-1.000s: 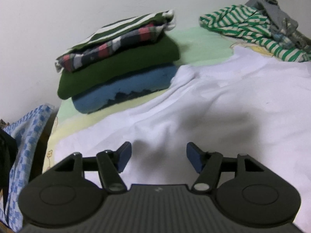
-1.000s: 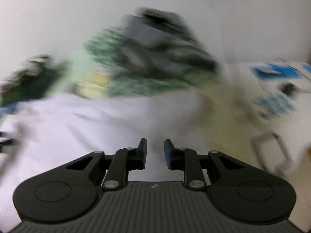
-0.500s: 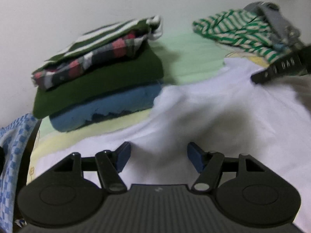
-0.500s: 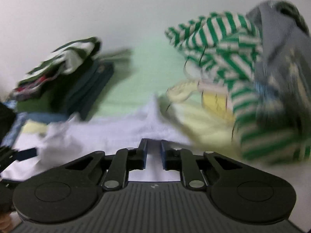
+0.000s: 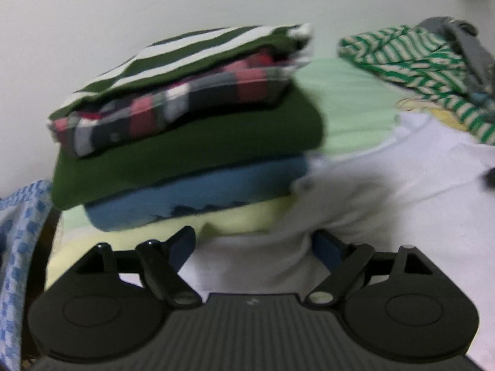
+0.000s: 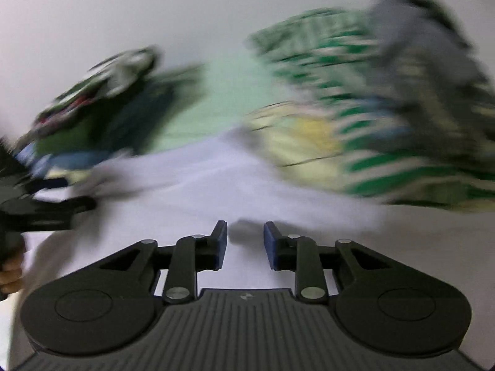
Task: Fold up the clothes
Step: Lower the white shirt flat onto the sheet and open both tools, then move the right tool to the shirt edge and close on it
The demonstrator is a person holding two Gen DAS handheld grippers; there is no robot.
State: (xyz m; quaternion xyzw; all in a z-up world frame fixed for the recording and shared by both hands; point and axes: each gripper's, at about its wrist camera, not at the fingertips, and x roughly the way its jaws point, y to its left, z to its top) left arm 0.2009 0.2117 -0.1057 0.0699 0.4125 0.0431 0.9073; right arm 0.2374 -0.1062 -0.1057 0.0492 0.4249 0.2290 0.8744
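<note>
Left gripper: jaws spread wide, blue-padded fingers well apart, pointing forward and level. Nothing is pinched between the pads; white fabric lies under and between them, and whether it touches them cannot be told. In the right wrist view this same gripper shows at the left edge, blurred, its fingers pointing toward the right. A hand grips its handle at the lower left edge; only part of it shows.

Right gripper: jaws parted by a moderate gap, narrower than the left. Blue pads face each other with nothing clamped between them.
</note>
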